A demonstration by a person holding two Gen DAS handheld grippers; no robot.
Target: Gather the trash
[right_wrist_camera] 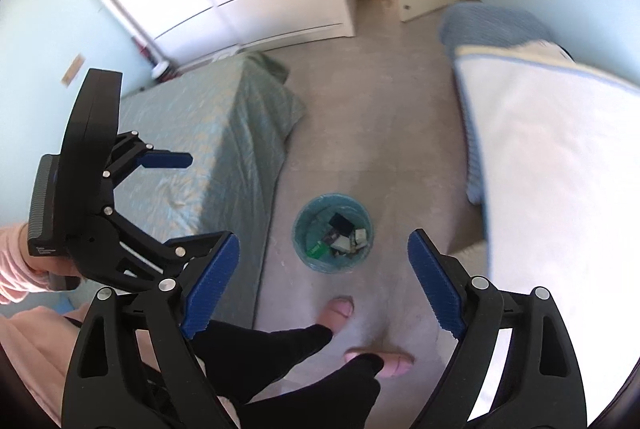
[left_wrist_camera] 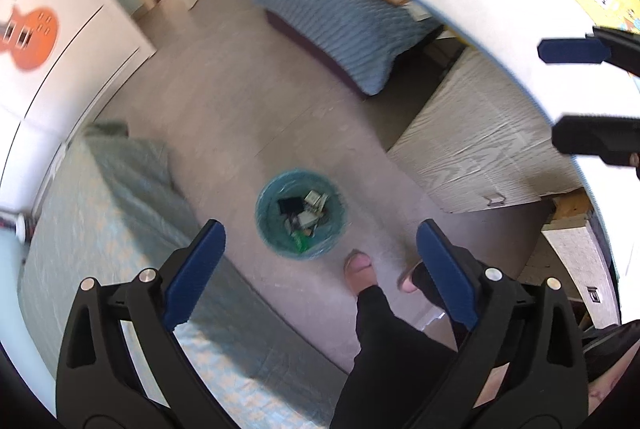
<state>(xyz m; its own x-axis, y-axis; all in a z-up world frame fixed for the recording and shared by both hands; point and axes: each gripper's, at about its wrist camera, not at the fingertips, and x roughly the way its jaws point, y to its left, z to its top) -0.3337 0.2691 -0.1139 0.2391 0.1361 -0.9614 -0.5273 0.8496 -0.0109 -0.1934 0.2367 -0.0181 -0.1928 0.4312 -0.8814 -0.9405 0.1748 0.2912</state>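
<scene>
A round teal trash bin (left_wrist_camera: 301, 214) stands on the grey floor between two beds, holding several bits of trash: a black card, grey boxes, a green scrap. It also shows in the right wrist view (right_wrist_camera: 333, 233). My left gripper (left_wrist_camera: 320, 261) is open and empty, held high above the bin. My right gripper (right_wrist_camera: 324, 277) is open and empty, also high above the bin. The right gripper's fingers show at the right edge of the left wrist view (left_wrist_camera: 576, 51). The left gripper shows at the left of the right wrist view (right_wrist_camera: 166, 160).
A bed with a green cover (right_wrist_camera: 208, 137) lies left of the bin. A white desk top (right_wrist_camera: 560, 157) and a blue bed (left_wrist_camera: 340, 13) lie on the other side. A wooden drawer unit (left_wrist_camera: 480, 153) stands under the desk. The person's feet (right_wrist_camera: 340, 309) stand near the bin.
</scene>
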